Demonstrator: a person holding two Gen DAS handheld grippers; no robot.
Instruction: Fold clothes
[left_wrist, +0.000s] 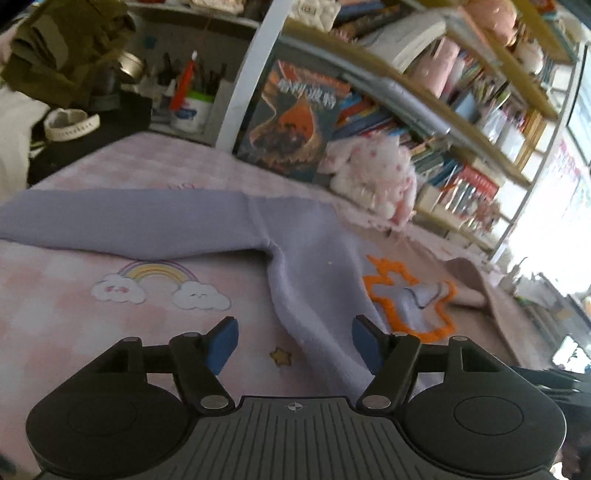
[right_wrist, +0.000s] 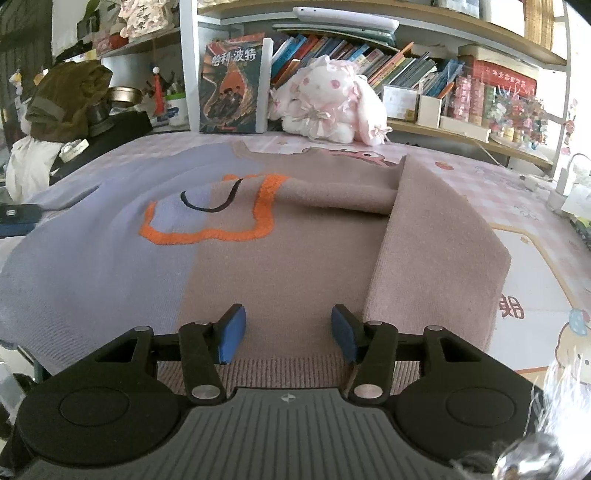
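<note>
While the sweater lies across the middle of the frame, its brown sleeve folded over at right, the right gripper hovers spread above its hem. Equally spread, the left gripper hangs over the lavender side at lower centre, with the lavender sleeve stretching left.

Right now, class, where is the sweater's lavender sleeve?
In the left wrist view, the lavender sleeve lies stretched flat to the left across the pink mat, just beyond the rainbow print.

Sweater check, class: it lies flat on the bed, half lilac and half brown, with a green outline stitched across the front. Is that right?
Not quite: the outline on the sweater is orange, not green, as the right wrist view shows. The rest holds.
</note>
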